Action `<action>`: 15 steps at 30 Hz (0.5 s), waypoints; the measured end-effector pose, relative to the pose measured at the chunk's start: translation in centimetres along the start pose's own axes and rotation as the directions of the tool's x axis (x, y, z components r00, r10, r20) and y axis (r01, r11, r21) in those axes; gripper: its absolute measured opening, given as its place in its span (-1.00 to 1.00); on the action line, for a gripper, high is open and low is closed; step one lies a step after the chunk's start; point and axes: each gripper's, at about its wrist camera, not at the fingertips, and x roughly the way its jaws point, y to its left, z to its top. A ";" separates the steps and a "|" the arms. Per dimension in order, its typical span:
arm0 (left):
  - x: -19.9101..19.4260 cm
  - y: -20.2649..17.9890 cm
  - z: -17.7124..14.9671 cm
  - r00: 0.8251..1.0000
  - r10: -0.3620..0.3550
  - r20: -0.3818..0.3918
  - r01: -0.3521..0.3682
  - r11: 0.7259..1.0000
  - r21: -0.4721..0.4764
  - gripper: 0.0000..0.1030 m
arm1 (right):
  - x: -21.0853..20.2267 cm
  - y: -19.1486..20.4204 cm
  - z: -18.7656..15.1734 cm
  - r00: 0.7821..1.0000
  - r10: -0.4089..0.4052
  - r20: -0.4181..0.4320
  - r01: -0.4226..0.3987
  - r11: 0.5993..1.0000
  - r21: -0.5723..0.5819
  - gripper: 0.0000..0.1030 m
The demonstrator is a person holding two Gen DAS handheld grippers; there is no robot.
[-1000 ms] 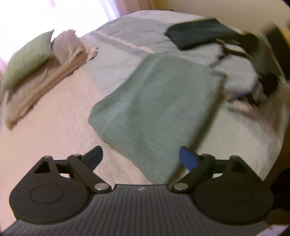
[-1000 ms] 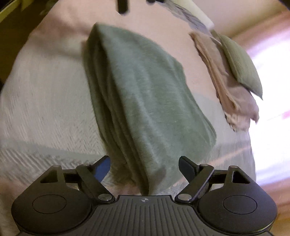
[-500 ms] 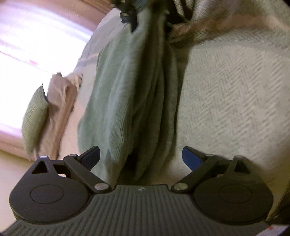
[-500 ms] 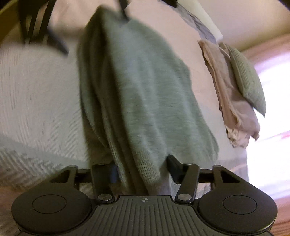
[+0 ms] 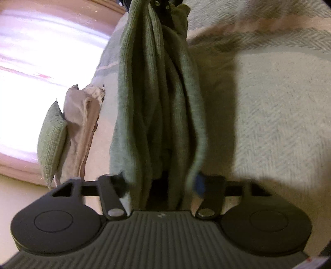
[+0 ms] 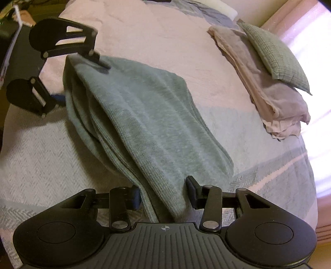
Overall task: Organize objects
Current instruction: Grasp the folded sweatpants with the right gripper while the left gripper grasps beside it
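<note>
Ahead of the right tool (image 6: 163,195), the folded green blanket (image 6: 149,115) filled the middle of the bed (image 6: 41,157), with the left tool (image 6: 82,76) at its far end. Bare bedspread lay open to its left; to its right, a beige cloth pile (image 6: 260,87) and green pillow (image 6: 275,53) blocked the far edge.

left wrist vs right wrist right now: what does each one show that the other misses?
Left wrist only: the green blanket end-on, its stacked folds bunched between the left tongs, and its dark shadow on the bedspread.

Right wrist only: the blanket's broad top face, the white pillow at the head of the bed, and both tongs at opposite ends, left tongs far, right tongs near.

Both: the blanket, the bedspread, the green cushion lying on the folded beige cloth, and the bright window.
</note>
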 end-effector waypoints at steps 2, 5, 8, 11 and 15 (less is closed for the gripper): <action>-0.2 1.1 -0.5 1.000 -0.026 0.012 0.026 1.000 -0.011 -0.14 | -0.1 0.7 -0.5 1.000 -0.001 0.002 0.001 1.000 -0.015 -0.20; -0.4 2.9 -1.1 0.996 -0.081 0.040 0.083 0.996 -0.034 -0.22 | 0.1 2.1 -1.3 1.000 -0.021 0.012 0.022 0.998 -0.059 -0.17; -0.5 4.9 -1.4 0.987 -0.148 0.065 0.151 0.987 -0.051 -0.24 | 1.0 3.2 -2.1 0.998 -0.055 0.025 0.057 0.994 -0.097 -0.06; -0.3 7.2 -1.4 0.978 -0.190 0.084 0.196 0.977 -0.079 -0.25 | 1.2 5.0 -3.2 0.994 -0.097 0.040 0.102 0.987 -0.127 0.34; -0.1 9.0 -1.4 0.967 -0.235 0.096 0.243 0.967 -0.075 -0.25 | 0.9 7.9 -4.7 0.979 -0.159 0.128 0.179 0.971 -0.160 0.78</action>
